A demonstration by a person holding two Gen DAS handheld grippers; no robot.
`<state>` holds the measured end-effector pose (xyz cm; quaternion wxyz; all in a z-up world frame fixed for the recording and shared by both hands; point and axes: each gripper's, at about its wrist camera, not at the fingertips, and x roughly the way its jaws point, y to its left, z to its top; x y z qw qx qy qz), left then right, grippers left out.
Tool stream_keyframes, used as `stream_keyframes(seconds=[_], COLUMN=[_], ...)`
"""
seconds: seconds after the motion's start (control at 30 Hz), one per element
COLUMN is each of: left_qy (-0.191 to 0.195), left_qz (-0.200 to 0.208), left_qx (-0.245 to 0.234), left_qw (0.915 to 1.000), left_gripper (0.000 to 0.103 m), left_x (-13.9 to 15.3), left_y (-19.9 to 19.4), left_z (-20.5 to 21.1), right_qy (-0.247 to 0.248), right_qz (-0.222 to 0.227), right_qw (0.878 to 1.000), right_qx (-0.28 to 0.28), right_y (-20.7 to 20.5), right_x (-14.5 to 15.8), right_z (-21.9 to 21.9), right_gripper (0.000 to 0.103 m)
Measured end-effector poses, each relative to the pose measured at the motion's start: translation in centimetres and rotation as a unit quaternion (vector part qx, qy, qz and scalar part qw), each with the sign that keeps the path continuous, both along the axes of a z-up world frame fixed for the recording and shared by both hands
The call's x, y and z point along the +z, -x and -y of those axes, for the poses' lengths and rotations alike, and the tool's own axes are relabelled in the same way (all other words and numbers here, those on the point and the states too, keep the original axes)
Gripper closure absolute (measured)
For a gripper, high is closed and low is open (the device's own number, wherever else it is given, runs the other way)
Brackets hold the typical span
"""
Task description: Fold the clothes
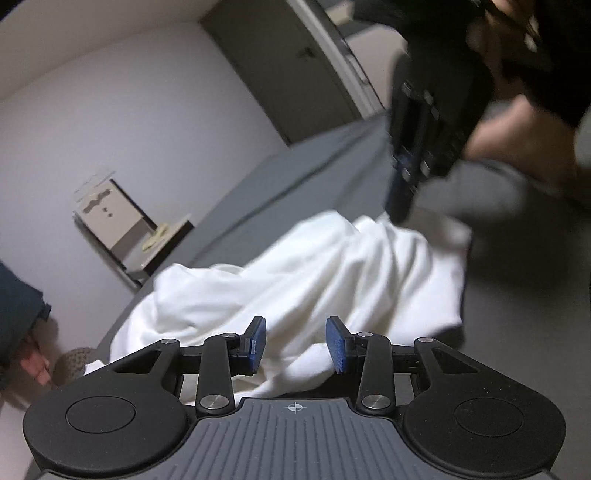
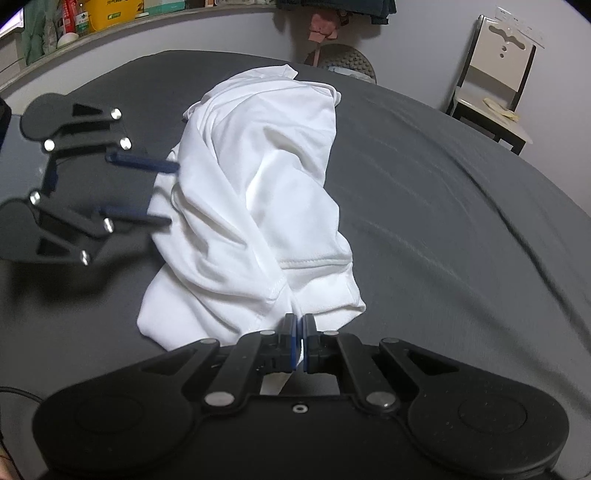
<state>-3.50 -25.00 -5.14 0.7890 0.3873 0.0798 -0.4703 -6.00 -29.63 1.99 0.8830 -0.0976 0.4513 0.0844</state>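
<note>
A crumpled white garment [image 2: 266,184] lies in a heap on the grey bed sheet [image 2: 461,221]. My right gripper [image 2: 299,339] is shut on the garment's near hem, with white cloth pinched between its blue pads. My left gripper [image 2: 173,194] hovers at the heap's left side, open, its blue fingers [image 2: 144,163] pointing at the cloth. In the left wrist view the left gripper [image 1: 295,343] stands open just above the white garment [image 1: 314,266], nothing between the pads. The right gripper [image 1: 400,212] shows blurred at the far edge of the cloth, held by a hand [image 1: 517,136].
A chair [image 2: 495,96] stands against the wall beyond the bed's right side. A round cushioned stool [image 2: 347,61] sits behind the bed. A shelf with bottles and boxes [image 2: 92,18] runs along the back left. Open grey sheet lies right of the garment.
</note>
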Motion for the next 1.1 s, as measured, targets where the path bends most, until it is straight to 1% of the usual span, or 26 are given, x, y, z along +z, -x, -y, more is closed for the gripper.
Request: stream_keyframes(seconds=[0.1, 0.2, 0.3, 0.4, 0.47, 0.5, 0.57, 0.6, 0.7, 0.8, 0.97, 1.1], left_qy=[-0.028, -0.053, -0.052, -0.052, -0.051, -0.051, -0.05, -0.044, -0.046, -0.053, -0.052, -0.049], left_qz=[0.003, 0.026, 0.065, 0.105, 0.131, 0.145, 0.17, 0.171, 0.173, 0.164, 0.157, 0.164], left_qx=[0.004, -0.012, -0.019, -0.026, -0.031, -0.033, -0.038, -0.041, -0.047, -0.05, -0.05, -0.056], left_qw=[0.9996, 0.9982, 0.9963, 0.9928, 0.9895, 0.9876, 0.9835, 0.9835, 0.9828, 0.9837, 0.985, 0.9837], left_gripper=[0.065, 0.065, 0.065, 0.065, 0.064, 0.064, 0.064, 0.064, 0.064, 0.064, 0.064, 0.064], left_x=[-1.3, -2.4, -2.7, -3.0, -3.2, -3.3, -3.5, -3.2, -3.2, -3.5, -3.5, -3.5], left_y=[0.0, 0.8, 1.9, 2.9, 3.6, 3.9, 4.6, 4.8, 5.0, 5.0, 5.1, 5.3], left_z=[0.9, 1.1, 1.3, 1.4, 1.5, 1.5, 1.6, 1.6, 1.8, 2.0, 2.1, 1.8], right_qy=[0.002, 0.005, 0.009, 0.024, 0.03, 0.033, 0.043, 0.056, 0.12, 0.203, 0.295, 0.347], right_qz=[-0.002, -0.003, -0.004, 0.011, 0.032, 0.042, 0.065, 0.078, 0.105, 0.117, 0.13, 0.136], right_qw=[1.0, 1.0, 1.0, 0.999, 0.998, 0.997, 0.992, 0.988, 0.968, 0.94, 0.896, 0.864], right_qx=[0.003, 0.006, 0.009, 0.021, 0.049, 0.063, 0.095, 0.12, 0.195, 0.25, 0.306, 0.339], right_y=[-0.1, -0.1, -0.2, 0.1, 0.6, 0.8, 1.4, 1.8, 2.9, 3.3, 3.5, 3.5], right_x=[-0.1, -0.1, -0.2, 0.1, 0.6, 0.8, 1.3, 1.3, 0.7, -0.8, -2.9, -4.4], right_z=[-0.1, -0.3, -0.4, -0.9, -1.5, -1.8, -2.6, -3.2, -5.3, -7.1, -9.3, -10.3], right_gripper=[0.099, 0.099, 0.099, 0.097, 0.095, 0.092, 0.09, 0.087, 0.087, 0.087, 0.087, 0.087])
